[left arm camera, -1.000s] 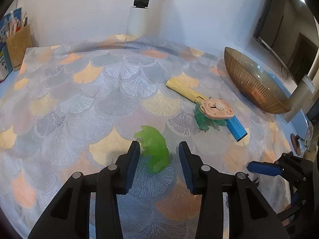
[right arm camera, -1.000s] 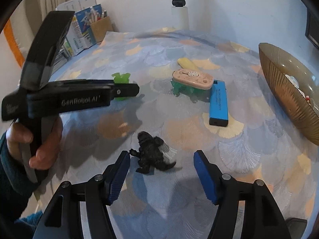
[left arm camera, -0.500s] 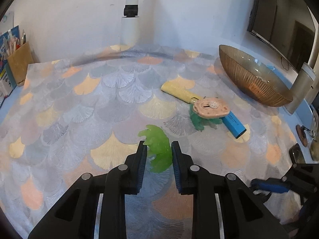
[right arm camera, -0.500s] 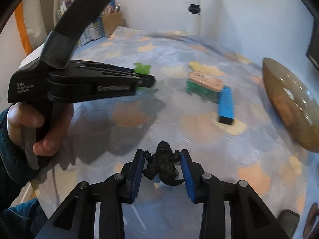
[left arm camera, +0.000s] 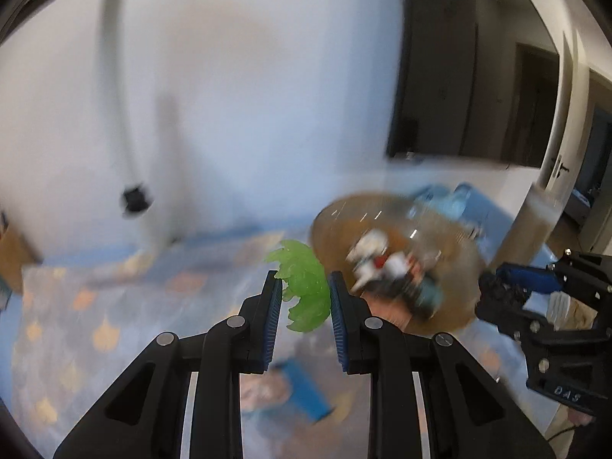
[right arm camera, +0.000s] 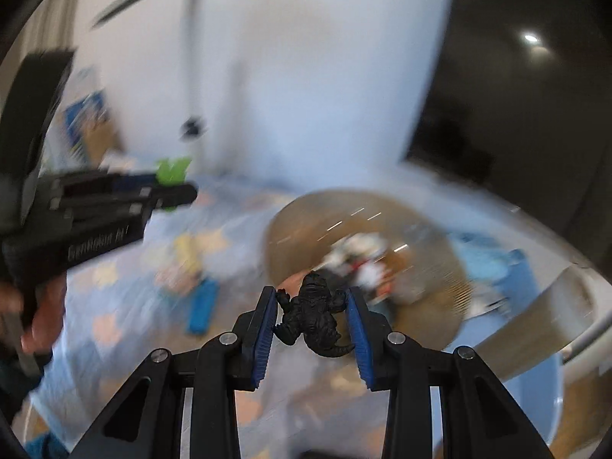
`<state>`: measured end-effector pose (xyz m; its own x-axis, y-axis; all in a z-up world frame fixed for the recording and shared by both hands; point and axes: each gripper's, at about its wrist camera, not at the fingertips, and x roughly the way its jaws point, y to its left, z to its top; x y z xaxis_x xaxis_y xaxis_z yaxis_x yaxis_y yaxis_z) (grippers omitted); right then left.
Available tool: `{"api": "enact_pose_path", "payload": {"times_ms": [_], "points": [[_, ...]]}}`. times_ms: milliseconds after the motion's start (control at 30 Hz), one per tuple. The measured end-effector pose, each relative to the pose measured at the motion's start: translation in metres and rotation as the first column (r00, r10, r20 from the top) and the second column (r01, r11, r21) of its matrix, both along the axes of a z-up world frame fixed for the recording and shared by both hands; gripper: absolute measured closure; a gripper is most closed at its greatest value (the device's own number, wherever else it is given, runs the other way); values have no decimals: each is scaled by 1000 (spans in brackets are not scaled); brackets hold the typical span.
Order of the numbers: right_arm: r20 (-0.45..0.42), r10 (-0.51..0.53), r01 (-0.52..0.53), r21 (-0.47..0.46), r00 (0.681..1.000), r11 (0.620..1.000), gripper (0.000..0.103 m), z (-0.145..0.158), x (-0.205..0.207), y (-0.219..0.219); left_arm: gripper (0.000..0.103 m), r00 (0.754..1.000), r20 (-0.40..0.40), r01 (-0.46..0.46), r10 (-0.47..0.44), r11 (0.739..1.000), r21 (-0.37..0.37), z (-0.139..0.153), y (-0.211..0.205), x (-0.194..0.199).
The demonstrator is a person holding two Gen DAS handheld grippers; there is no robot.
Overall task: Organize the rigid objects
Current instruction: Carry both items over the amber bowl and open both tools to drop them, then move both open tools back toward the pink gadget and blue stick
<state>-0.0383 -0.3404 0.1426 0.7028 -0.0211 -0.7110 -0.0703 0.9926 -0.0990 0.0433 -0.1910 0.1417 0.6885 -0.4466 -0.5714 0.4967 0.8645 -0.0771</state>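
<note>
Left gripper (left arm camera: 304,300) clamps the green figure (left arm camera: 304,287); right gripper (right arm camera: 311,317) pinches the black monster (right arm camera: 311,315). Both toys ride clear of the cloth, with the amber bowl (right arm camera: 440,267) just ahead, likely where they get sorted.

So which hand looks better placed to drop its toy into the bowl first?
Probably right: the right gripper, clamping the black dinosaur, sits directly before the amber bowl. The left gripper, holding the green dinosaur, is offset leftward.

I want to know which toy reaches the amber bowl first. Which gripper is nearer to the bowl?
Right, as far as the blur allows. The right gripper, shut on the black dinosaur, reaches the amber bowl's near rim. The left gripper, holding the green dinosaur, sits beside its left edge.
</note>
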Motion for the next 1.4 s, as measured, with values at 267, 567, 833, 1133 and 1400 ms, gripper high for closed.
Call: {"api": "enact_pose_path", "payload": {"times_ms": [267,567,833,1133,1400], "points": [[-81,-136,145,130,987,981,67,-16,36,-65,81,992,-121,47,-45,999,16,-34,-68,29],[-167,-164,191,166,972,967,65,-51,48,-83,76,983,-172,63,-61,998,4,-48,-87,27],[-70,-151,160,150,986,976,45,-9,24,-58,43,999,-37,-12,10,998,-54,5,-30,1],[-21,-28,32,204,999,978,41,10,2,22,30,971,20,-239,240,970,-43,7,98,-30],[-100,10,16,253,995,967,26,-98,-12,88,30,911,-133,-384,389,921,65,-107,171,-31]]}}
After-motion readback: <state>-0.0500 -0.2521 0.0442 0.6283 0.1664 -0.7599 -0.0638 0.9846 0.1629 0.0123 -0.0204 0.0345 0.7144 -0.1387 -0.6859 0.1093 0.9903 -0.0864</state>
